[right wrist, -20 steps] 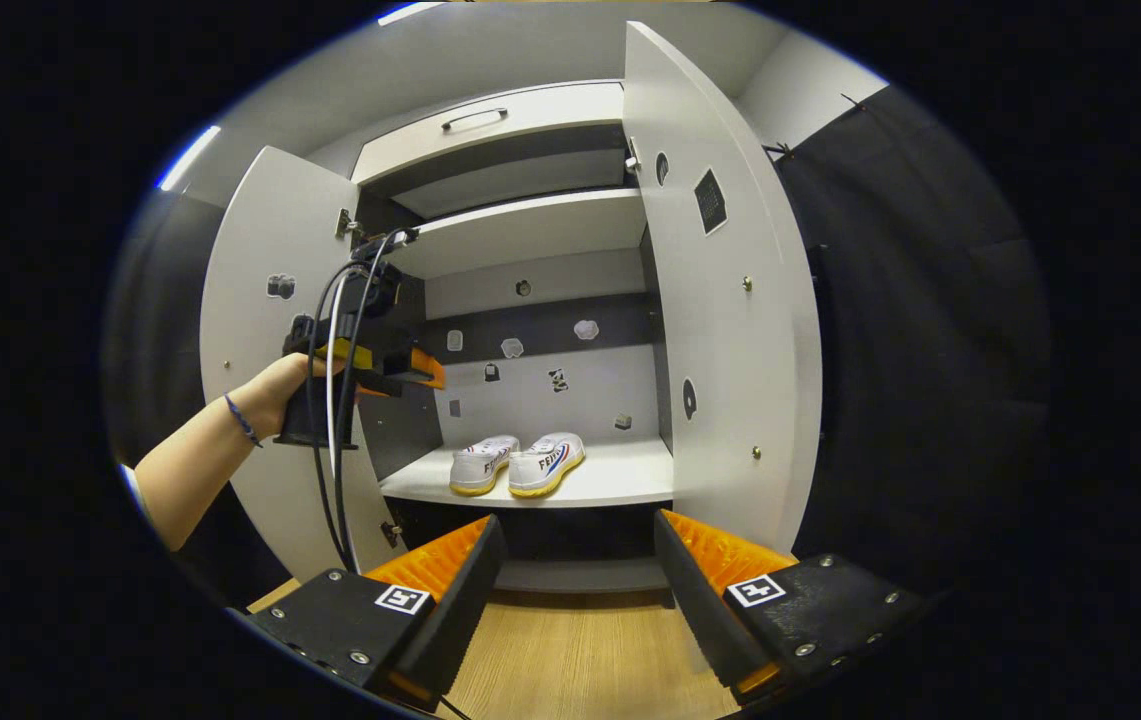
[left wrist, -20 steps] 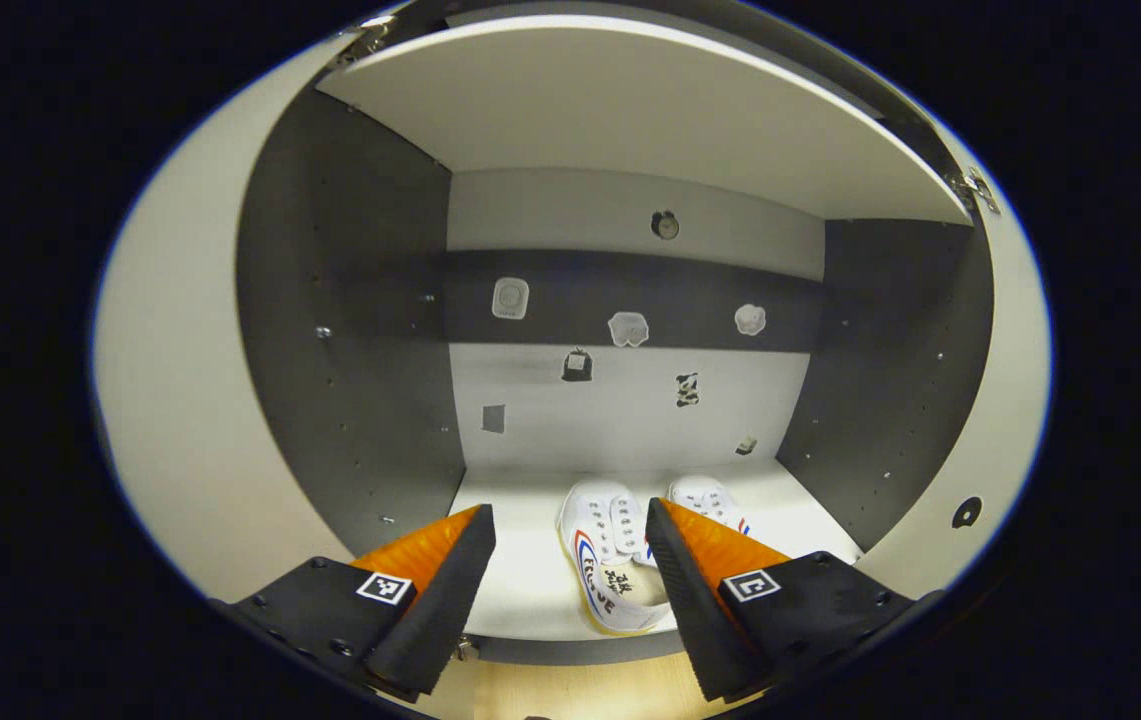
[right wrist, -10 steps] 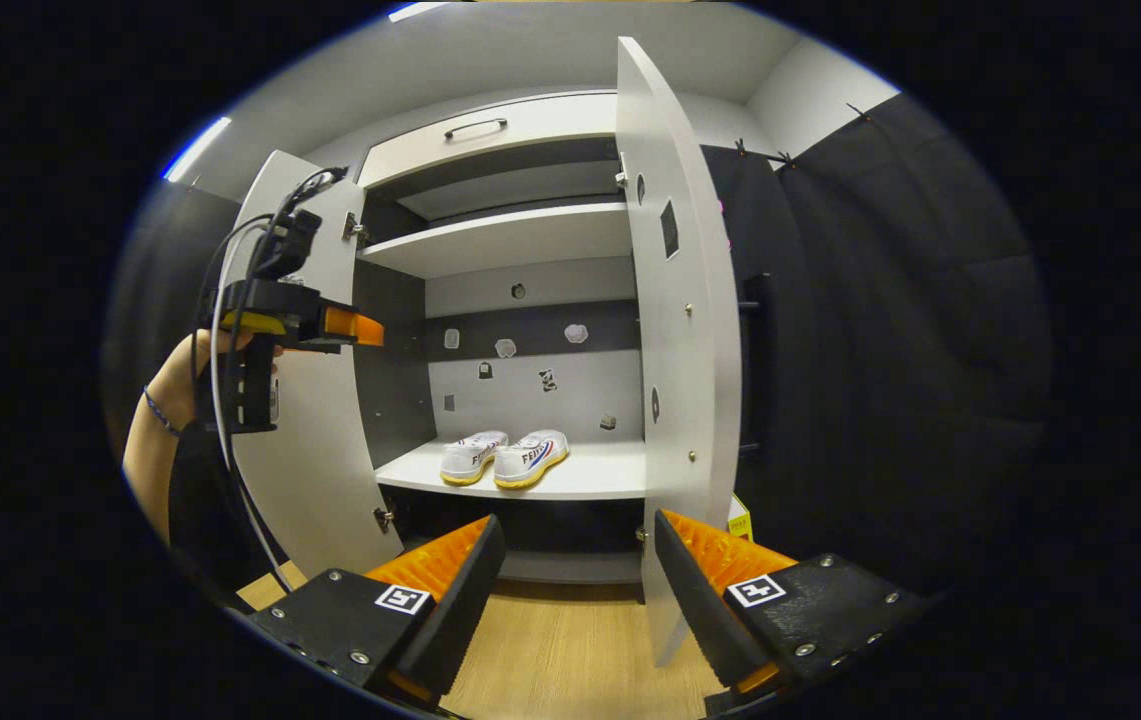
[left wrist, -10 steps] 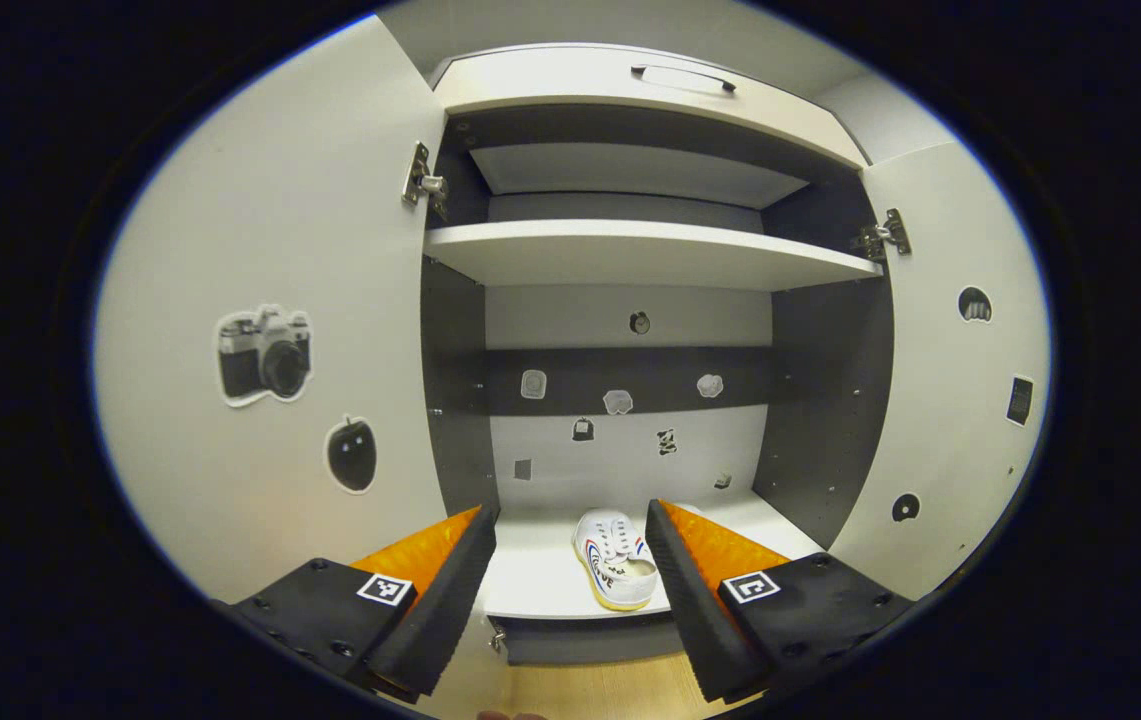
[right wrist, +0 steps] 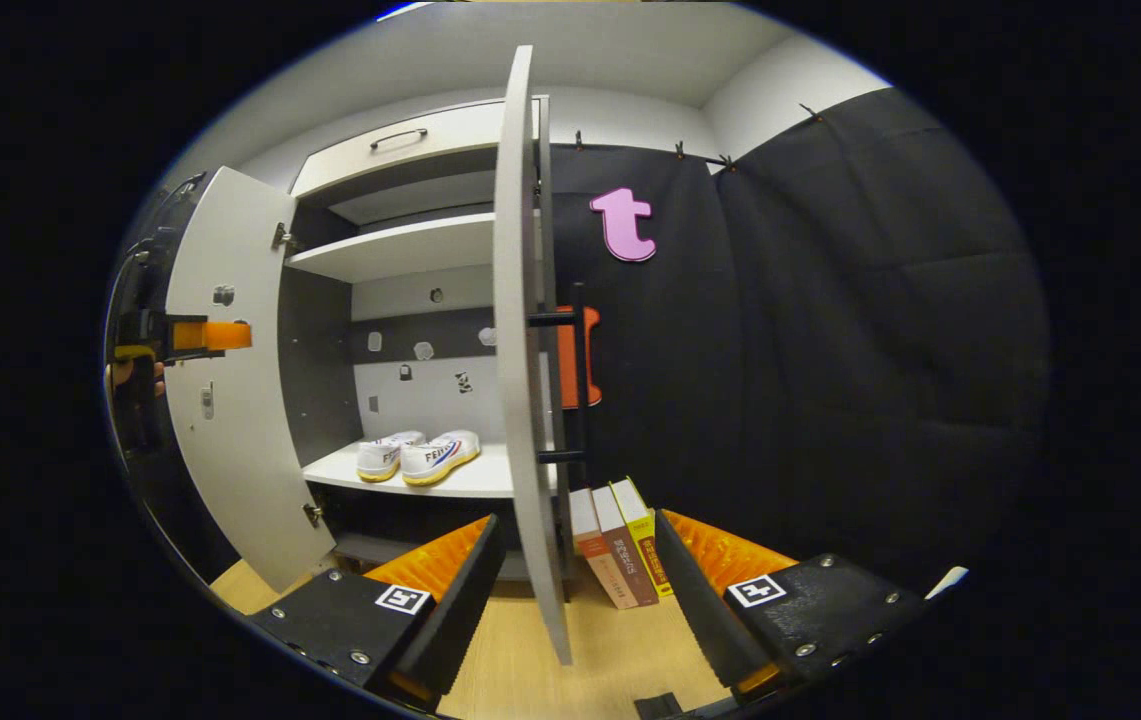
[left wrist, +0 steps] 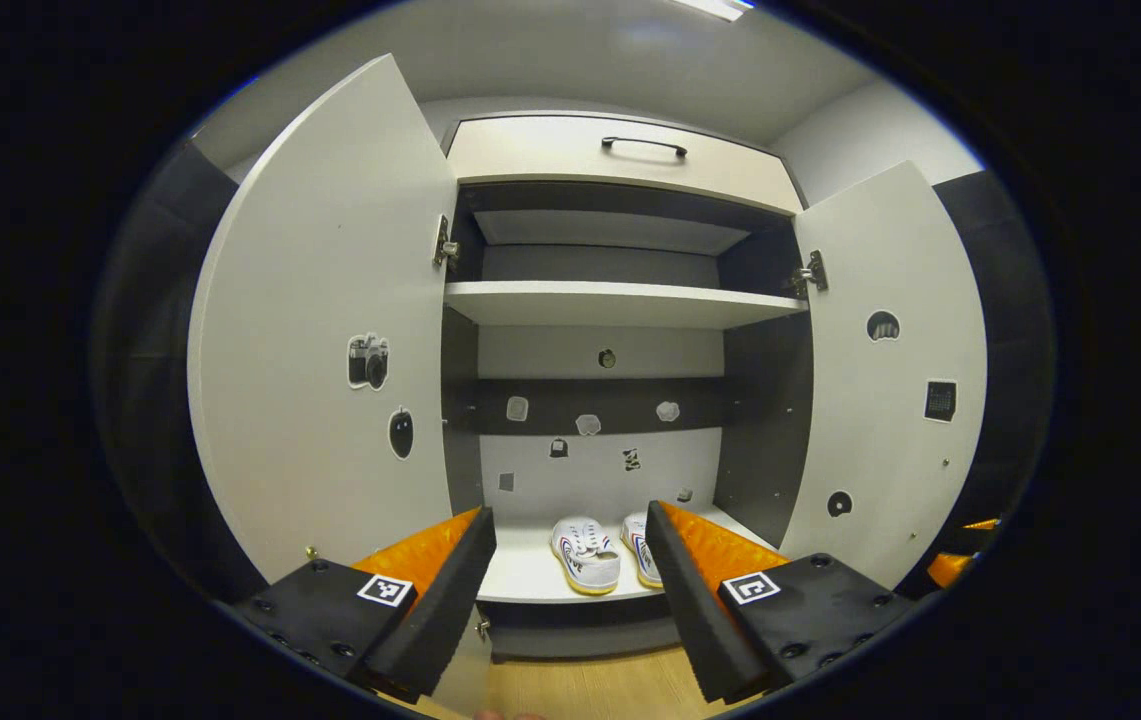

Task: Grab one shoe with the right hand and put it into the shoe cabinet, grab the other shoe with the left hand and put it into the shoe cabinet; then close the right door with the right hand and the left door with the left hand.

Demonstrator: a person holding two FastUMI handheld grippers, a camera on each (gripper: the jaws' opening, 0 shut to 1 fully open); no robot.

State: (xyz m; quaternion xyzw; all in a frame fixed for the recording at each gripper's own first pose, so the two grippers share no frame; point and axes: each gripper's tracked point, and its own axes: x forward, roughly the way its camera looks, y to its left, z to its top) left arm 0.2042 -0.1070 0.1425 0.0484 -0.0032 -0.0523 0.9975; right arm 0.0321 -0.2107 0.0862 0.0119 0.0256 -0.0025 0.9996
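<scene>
Shoes shelved, I am backing both grippers out to the doors.

Left gripper (left wrist: 570, 585) is retreating, spread and empty; both shoes (left wrist: 602, 552) are sitting side by side on the shelf (left wrist: 520, 575); right gripper (right wrist: 578, 590), spread, is straddling the right door's (right wrist: 522, 400) edge.

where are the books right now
In the right gripper view, the books stand leaning on the wooden floor just right of the open right door, against the black cloth wall.
</scene>
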